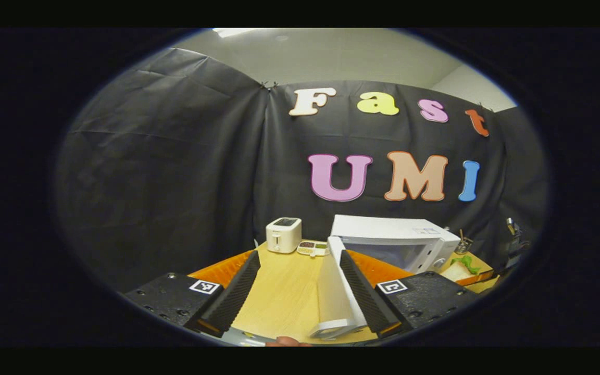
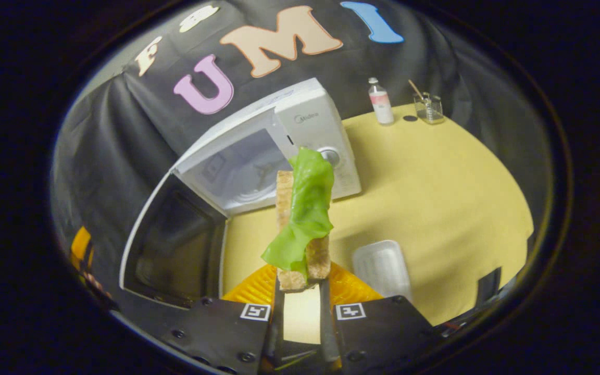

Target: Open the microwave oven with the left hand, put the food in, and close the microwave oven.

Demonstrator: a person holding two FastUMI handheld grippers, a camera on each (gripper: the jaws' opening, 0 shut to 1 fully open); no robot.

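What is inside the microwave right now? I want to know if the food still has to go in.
Through the open door, the white microwave oven shows a round turntable with nothing on it. The toast with a green lettuce leaf is outside, held in the right claw. Deeper corners are too dim to judge.

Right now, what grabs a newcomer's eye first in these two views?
In the right gripper view, the right gripper pinches a slice of bread draped with a green lettuce leaf, held up before the white microwave. Its door hangs wide open at left. In the left gripper view, the left gripper is open, with the door's edge between its fingers.
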